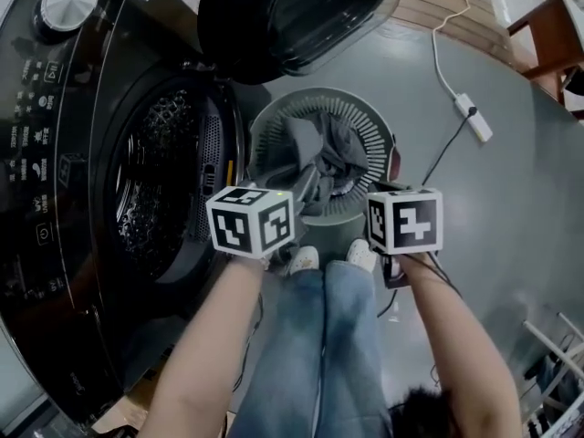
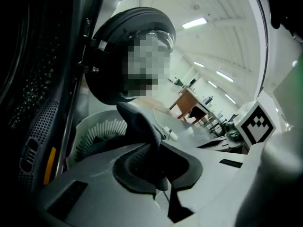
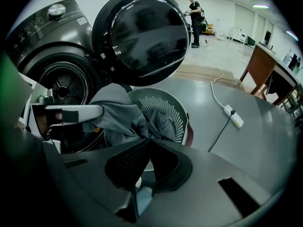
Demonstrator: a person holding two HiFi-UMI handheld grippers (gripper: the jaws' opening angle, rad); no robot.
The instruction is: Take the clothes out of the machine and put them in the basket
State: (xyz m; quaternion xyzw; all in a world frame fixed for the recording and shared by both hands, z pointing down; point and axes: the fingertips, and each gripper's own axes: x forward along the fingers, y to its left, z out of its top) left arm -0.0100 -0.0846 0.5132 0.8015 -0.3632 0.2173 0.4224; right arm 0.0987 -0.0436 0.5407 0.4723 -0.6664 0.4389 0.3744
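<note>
Just ahead of both tools, above the basket [image 1: 376, 121], the grey garment [image 1: 336, 158] hangs; your left gripper [image 2: 157, 148] and right gripper [image 3: 147, 143] are each clamped tight on a fold of it.

White power strip [image 3: 234, 116]: right of and beyond fingers [image 3: 124, 167] of right gripper [image 3: 150, 142]; wooden desk [image 3: 263, 70] farther right.

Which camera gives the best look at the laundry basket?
The head view: it looks down into nearly the whole basket, with grey clothes over it. The right gripper view shows it half covered; the left gripper view shows only a slatted edge.
</note>
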